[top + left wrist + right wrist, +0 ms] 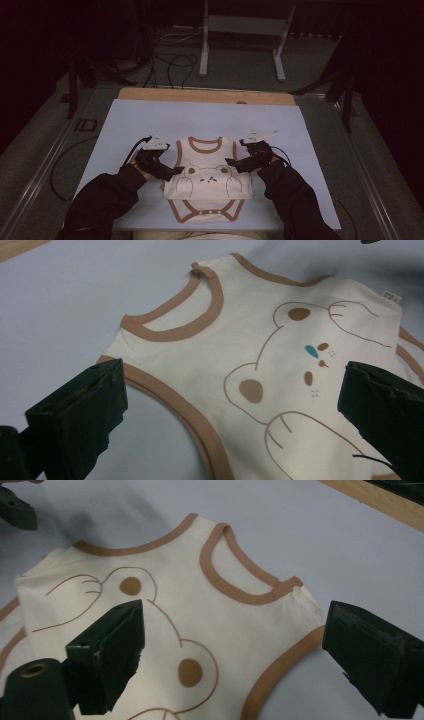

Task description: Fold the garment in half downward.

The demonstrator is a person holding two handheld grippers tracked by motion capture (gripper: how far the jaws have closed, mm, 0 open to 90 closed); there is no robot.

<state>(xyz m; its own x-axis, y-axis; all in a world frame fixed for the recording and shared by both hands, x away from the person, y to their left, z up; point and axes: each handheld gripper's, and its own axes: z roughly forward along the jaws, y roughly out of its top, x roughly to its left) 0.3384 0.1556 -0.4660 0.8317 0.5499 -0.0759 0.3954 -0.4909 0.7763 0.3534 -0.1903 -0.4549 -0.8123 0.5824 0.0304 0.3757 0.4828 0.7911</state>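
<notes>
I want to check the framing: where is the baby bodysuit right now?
In the high view the bodysuit lies flat on the blue mat, near its front edge at centre, between the left hand-held gripper and the right hand-held gripper.

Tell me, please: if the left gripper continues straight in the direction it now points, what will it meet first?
Probably the cream bodysuit. The left gripper is open, with one jaw over the blue mat beside the brown armhole trim and the other over the bear print. Going straight on, it would most likely straddle that armhole edge, though depth is unclear.
</notes>
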